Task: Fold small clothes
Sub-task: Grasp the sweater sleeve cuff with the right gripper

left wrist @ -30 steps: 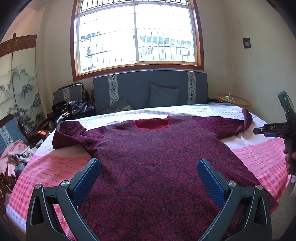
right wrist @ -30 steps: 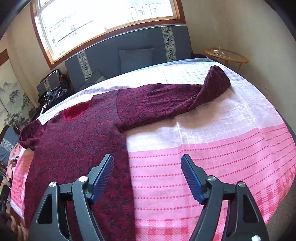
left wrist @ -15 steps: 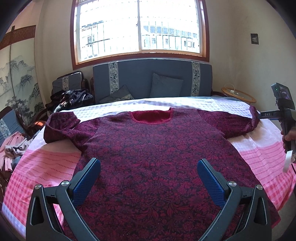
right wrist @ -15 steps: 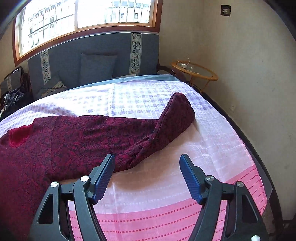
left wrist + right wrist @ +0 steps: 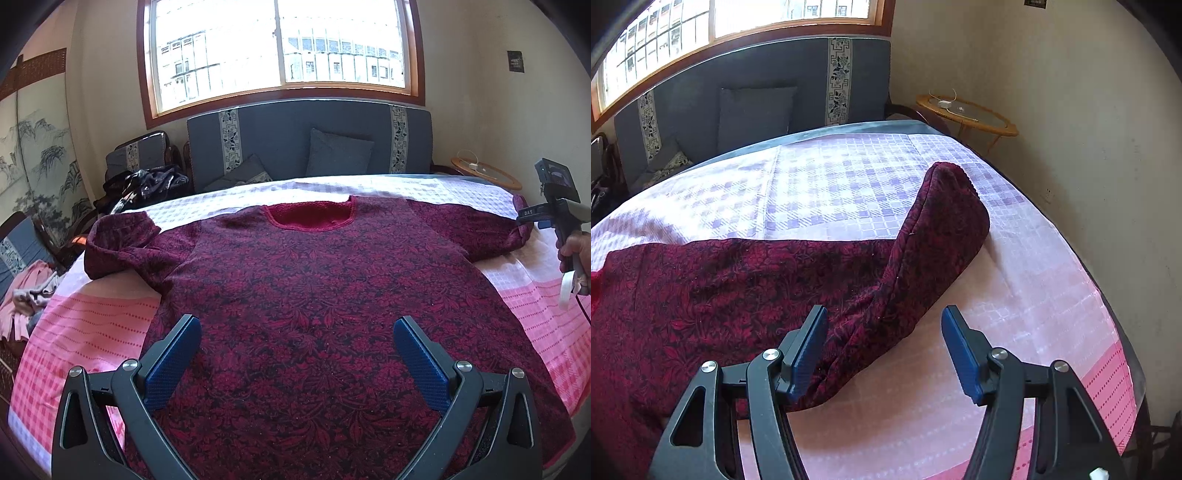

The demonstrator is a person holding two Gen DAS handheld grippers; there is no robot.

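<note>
left hand-held gripper (image 5: 297, 360): jaws apart, we hover over sweater (image 5: 314, 295) body
right hand-held gripper (image 5: 884, 345): jaws apart, straddling sleeve (image 5: 923, 251)
risk: we pinch one sleeve layer only, fold skews

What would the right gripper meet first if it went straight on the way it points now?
Most likely the sweater's folded-back sleeve, which lies between and just beyond the open right gripper, on the checked bedspread. Depth is uncertain.

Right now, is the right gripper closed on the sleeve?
No, the right gripper is open, its jaws straddling the sleeve edge.
</note>
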